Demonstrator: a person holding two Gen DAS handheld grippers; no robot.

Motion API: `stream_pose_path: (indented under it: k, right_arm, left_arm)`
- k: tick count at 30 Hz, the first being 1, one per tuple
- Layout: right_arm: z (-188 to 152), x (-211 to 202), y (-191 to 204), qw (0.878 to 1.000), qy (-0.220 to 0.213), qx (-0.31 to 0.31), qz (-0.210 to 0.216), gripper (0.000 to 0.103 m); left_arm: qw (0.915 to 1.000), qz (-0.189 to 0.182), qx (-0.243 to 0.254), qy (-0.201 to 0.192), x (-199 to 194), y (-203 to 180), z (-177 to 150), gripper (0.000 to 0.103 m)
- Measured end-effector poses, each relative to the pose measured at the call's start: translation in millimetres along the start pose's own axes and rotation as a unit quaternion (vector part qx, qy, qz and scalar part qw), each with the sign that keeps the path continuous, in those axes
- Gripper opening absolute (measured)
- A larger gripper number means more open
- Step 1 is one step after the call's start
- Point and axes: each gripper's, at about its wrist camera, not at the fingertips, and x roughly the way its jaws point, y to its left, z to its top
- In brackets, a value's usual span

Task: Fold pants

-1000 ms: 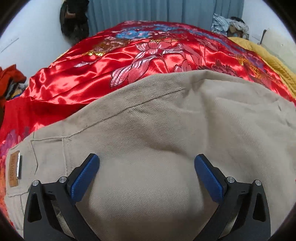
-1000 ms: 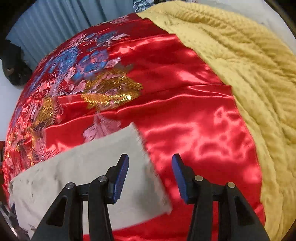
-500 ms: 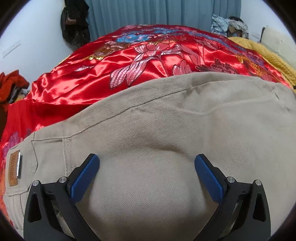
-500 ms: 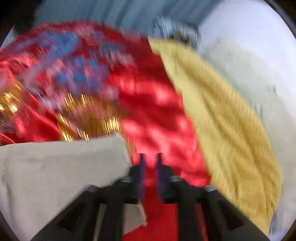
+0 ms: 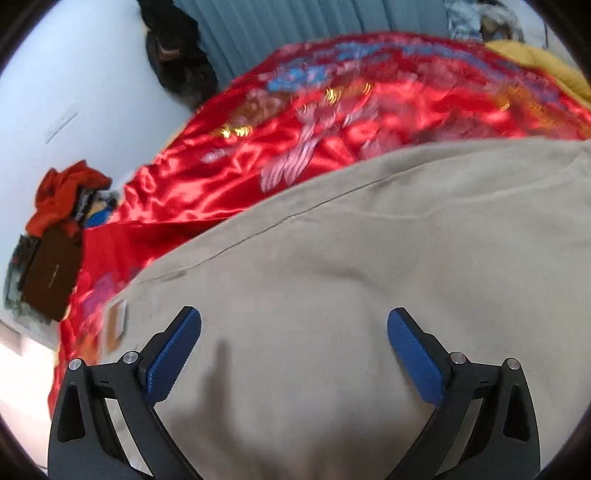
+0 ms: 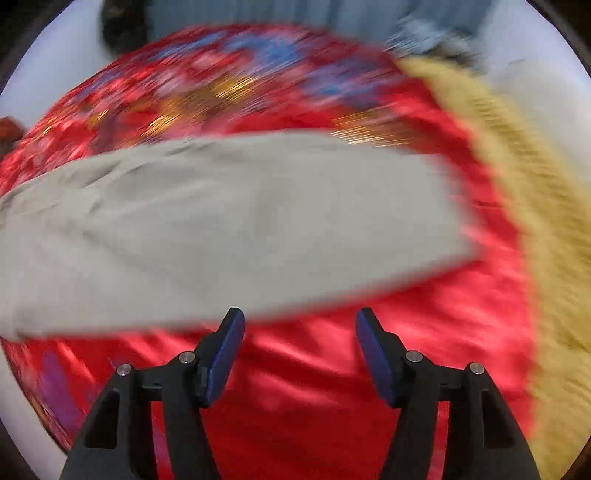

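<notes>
Left gripper: we see the left gripper (image 5: 294, 354) at the bottom of its frame, blue pads spread wide, with nothing pinched; only the flat cloth lies beneath the gap.
Right gripper: the right gripper (image 6: 299, 354) sits at the bottom centre of its blurred frame; its jaws have just been opening and now stand apart, with only red satin showing between them.
Pants: the beige pants (image 5: 369, 280) fill the lower and middle part of the left view, a seam running diagonally across them and a small tag near the left edge. In the right view we see one leg (image 6: 221, 229) stretched across mid-frame, its hem end toward the right.
Bedspread: the pants lie on a red embroidered satin bedspread (image 5: 332, 110), which reaches the upper frame.
Blanket: a mustard knit blanket (image 6: 535, 206) borders the satin at the right.
Curtain: a blue-grey curtain (image 5: 295, 22) hangs along the top.
</notes>
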Motion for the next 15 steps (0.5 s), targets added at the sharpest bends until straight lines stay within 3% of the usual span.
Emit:
stream_pose_path:
  k: [3, 6, 8, 9, 10, 12, 13, 15]
  right_arm:
    - [-69.2, -60.1, -37.4, 0.991, 0.014, 0.041, 0.129, 0.075]
    - [-144.2, -61.8, -37.3, 0.967, 0.100, 0.039, 0.230, 0.074]
    - [-187.1, -54.5, -37.0, 0.968, 0.138, 0.025, 0.210, 0.073]
    - [-211.0, -46.1, -46.5, 0.973, 0.163, 0.017, 0.164, 0.072]
    - [-230.5, -41.3, -65.9, 0.980, 0.162, 0.016, 0.115, 0.071]
    - [-248.2, -42.2, -112.7, 0.986, 0.131, 0.069, 0.081, 0.070]
    - [-258.1, -42.4, -148.0, 0.984, 0.131, 0.114, 0.048, 0.069]
    - [-263.7, -41.3, -179.8, 0.981, 0.135, 0.136, 0.029, 0.066]
  left_arm:
    - [0.9948, -0.100, 0.012, -0.018, -60.5, -15.4, -42.6, 0.102]
    - [0.9872, -0.134, 0.087, 0.007, -92.2, -45.5, -105.2, 0.102]
    - [0.9840, -0.119, 0.127, 0.039, -93.5, -50.5, -147.8, 0.103]
    - [0.9851, -0.118, 0.117, 0.045, -93.3, -41.7, -161.5, 0.102]
    - [0.9868, -0.122, 0.096, 0.046, -94.3, -27.5, -170.2, 0.102]
    - [0.9900, -0.107, 0.078, 0.048, -96.1, -4.9, -175.5, 0.102]
    - [0.9908, -0.098, 0.079, 0.050, -97.1, 1.8, -174.6, 0.103]
    - [0.9911, -0.087, 0.080, 0.062, -100.2, 7.6, -167.7, 0.103]
